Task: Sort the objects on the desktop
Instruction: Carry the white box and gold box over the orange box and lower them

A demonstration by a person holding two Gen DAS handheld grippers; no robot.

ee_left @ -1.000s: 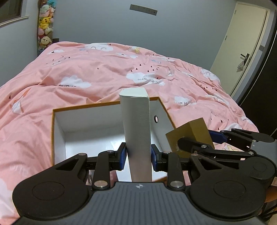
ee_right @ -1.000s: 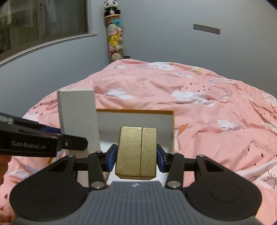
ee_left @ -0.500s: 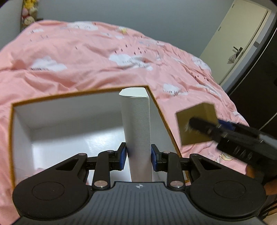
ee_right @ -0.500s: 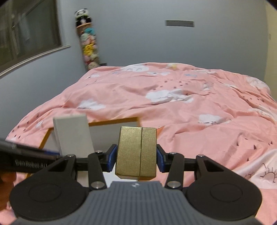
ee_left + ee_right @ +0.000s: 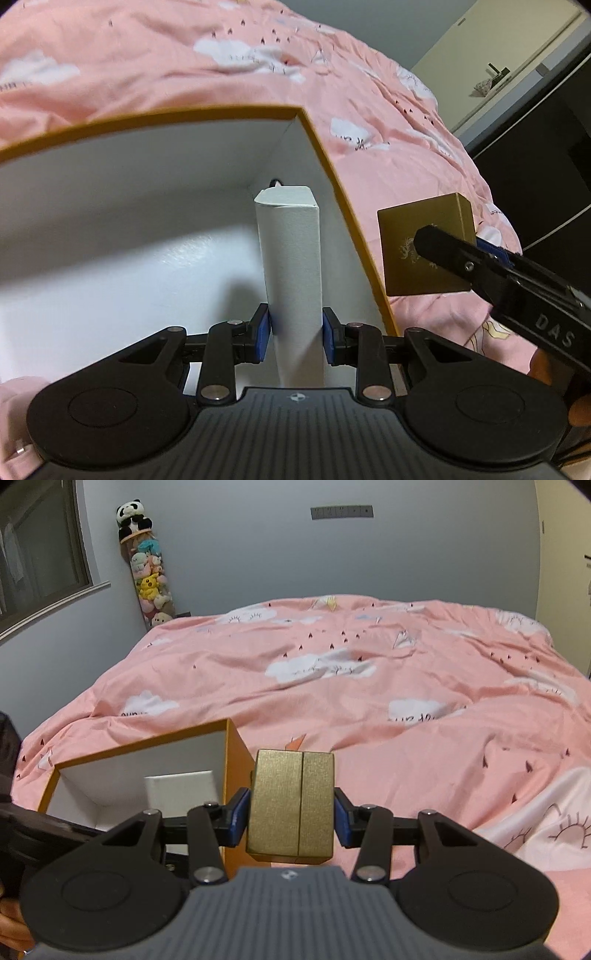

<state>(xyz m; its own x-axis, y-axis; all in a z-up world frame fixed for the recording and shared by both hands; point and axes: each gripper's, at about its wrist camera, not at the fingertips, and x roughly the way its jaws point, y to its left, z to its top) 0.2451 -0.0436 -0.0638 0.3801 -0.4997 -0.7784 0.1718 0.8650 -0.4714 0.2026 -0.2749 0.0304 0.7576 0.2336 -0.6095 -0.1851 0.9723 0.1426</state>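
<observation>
My left gripper is shut on a tall white box, held upright inside an open storage box with an orange rim and white inner walls. The white box stands close to the storage box's right wall, near the far right corner. My right gripper is shut on a gold box, held in the air just right of the storage box. From the left wrist view the gold box hangs outside the right wall. The white box's top shows inside the storage box in the right wrist view.
The storage box rests on a bed with a pink cloud-print duvet. A clear tube of plush toys stands in the far left corner by a window. A door and dark furniture are at the right.
My left gripper has tipped downward and carried the white box from above the rim down into the storage box. My right gripper with the gold box has shifted right of the storage box's wall.
</observation>
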